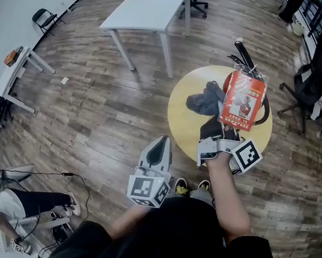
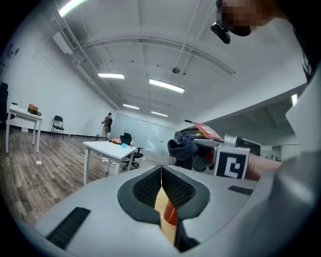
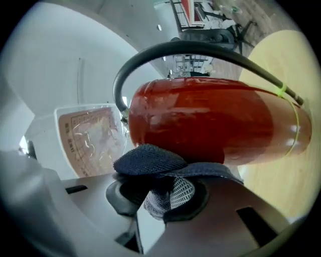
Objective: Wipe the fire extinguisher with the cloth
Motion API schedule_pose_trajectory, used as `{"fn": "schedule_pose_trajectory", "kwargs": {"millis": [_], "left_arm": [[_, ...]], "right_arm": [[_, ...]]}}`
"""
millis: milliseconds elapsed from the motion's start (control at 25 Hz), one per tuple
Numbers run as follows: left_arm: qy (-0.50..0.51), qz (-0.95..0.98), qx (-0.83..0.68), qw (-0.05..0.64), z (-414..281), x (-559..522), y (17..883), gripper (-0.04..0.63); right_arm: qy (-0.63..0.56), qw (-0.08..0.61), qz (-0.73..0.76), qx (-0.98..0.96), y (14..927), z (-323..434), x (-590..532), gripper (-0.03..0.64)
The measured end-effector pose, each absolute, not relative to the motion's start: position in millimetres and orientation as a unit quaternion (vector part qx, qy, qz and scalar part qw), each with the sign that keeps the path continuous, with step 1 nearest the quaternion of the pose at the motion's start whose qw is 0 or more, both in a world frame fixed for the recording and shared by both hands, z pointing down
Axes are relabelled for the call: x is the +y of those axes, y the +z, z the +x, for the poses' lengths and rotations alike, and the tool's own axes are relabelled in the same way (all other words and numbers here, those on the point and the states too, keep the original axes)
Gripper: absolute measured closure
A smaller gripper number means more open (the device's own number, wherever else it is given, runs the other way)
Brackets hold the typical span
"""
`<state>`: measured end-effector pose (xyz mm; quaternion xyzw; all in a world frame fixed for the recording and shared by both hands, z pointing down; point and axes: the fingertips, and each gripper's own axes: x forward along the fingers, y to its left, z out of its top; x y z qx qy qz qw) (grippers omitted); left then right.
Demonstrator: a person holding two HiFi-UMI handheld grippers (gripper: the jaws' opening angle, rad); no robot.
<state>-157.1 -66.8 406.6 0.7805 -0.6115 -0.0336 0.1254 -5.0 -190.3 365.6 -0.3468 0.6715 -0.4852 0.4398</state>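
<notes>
Nearest the person, the left gripper [image 2: 161, 175] hangs short of the round yellow bench [image 1: 179, 119], its jaws together with nothing between them. Further out, the right gripper [image 3: 168, 193] is clamped on a fold of dark blue cloth [image 3: 150, 159], which touches the red fire extinguisher [image 3: 210, 118] low on its side. The extinguisher sits on the bench, seemingly upright. It looks heavy and rigid, with a glossy painted shell the cloth should slide over easily. It may rock under a sideways push, so steadying it by the black handle at the top seems wisest. The cloth is soft and light and will bunch. A laminated tag [image 1: 243, 103] covers much of the cylinder from above, and the black hose [image 3: 200, 47] arcs across it. A dark heap of cloth lies just beside the extinguisher, and I cannot tell whether it is the same piece. Beyond stands a white table [image 1: 151, 9].
</notes>
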Motion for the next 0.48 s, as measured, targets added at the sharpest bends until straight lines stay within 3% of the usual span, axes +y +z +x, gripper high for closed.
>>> {"fn": "schedule_pose_trajectory", "kwargs": {"millis": [240,480], "left_arm": [[-0.023,0.778,-0.615,0.128,-169.9,-64.9,412.2,0.572],[0.004,0.770,-0.625,0.131,-182.8,-59.7,422.2,0.572]], "right_arm": [[-0.521,0.351,-0.456,0.630,490.4,-17.0,-208.8,0.529],[-0.547,0.188,-0.538,0.613,640.4,-17.8,-204.3,0.529]]}}
